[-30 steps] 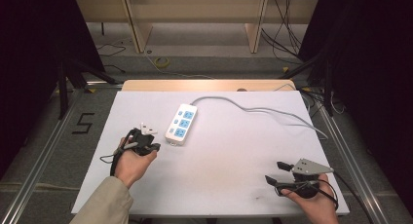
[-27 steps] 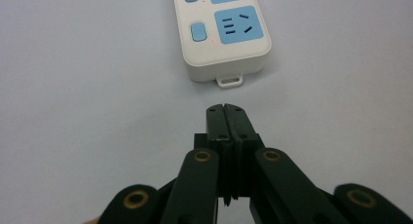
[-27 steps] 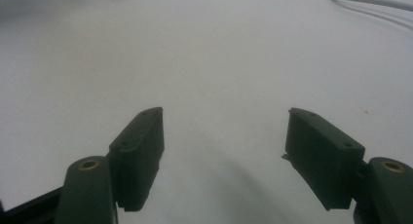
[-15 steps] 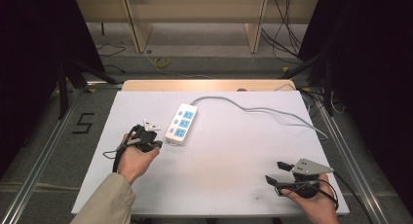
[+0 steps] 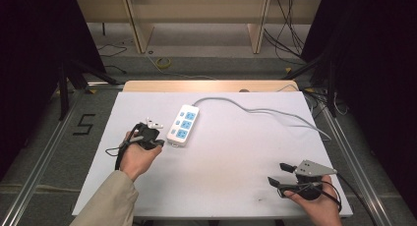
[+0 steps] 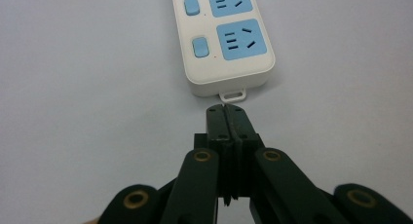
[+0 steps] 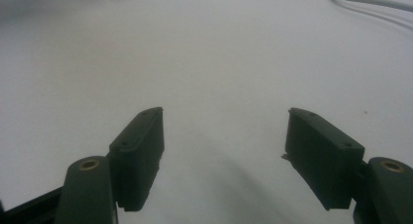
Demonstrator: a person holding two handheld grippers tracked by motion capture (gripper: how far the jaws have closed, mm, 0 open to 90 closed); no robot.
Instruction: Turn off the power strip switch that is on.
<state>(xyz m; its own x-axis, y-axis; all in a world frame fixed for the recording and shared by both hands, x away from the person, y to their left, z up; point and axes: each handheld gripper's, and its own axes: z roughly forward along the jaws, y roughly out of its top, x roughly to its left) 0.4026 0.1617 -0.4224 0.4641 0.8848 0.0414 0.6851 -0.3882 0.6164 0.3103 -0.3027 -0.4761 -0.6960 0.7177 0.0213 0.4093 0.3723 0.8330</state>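
One power strip (image 5: 183, 125) with three blue sockets, one white table (image 5: 221, 162), two tools
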